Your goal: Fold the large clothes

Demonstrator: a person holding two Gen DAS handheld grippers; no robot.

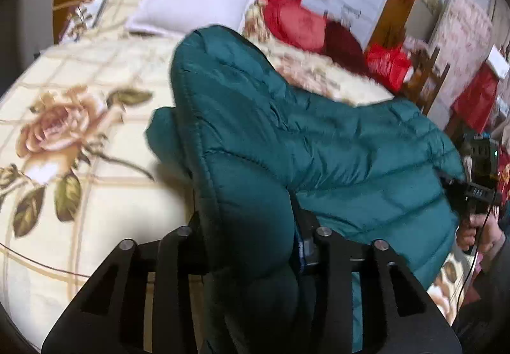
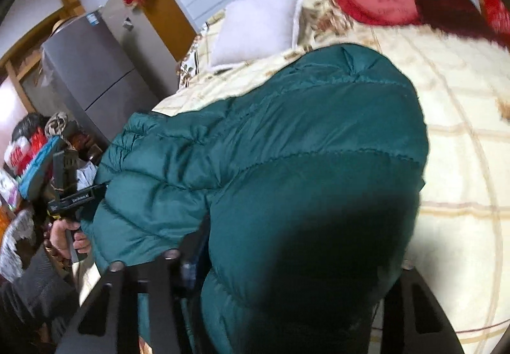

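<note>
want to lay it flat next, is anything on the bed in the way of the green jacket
Nothing visible blocks it. Both grippers hold the jacket above bare floral bedspread. The white pillow and red cushions sit farther back, near the wall.

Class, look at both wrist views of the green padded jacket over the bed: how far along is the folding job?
Done: the green padded jacket is picked up; no finished fold shows. In hand: the left gripper and right gripper each clamp a bunch of it, holding it puffed above the floral bedspread. Left: laying it flat, folding it and smoothing it. The white pillow lies beyond it.
</note>
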